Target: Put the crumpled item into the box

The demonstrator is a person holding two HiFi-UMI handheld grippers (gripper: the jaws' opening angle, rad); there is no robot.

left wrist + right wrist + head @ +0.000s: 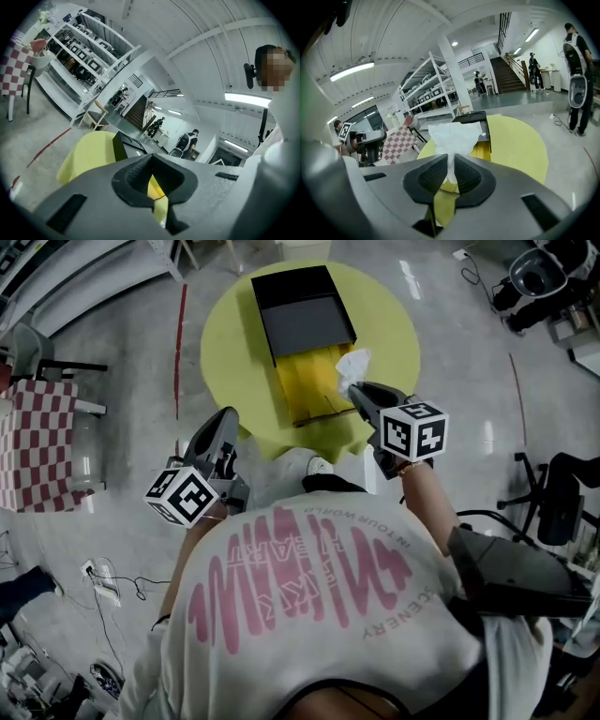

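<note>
At left, your left tongs point(225, 418) hang clenched and empty, short of the yellow tabletop point(230, 343). On it the box point(305, 320) lies open, its black half behind and its yellow half in front. At right, your right tongs point(352, 390) grip the white wad point(354, 362) by its narrow tail, at the right edge of the yellow half. The wad looks feather-light, soft and easily torn — likely to cling or drift on release — so that pinched neck, not the loose crown, is the place to hold.
</note>
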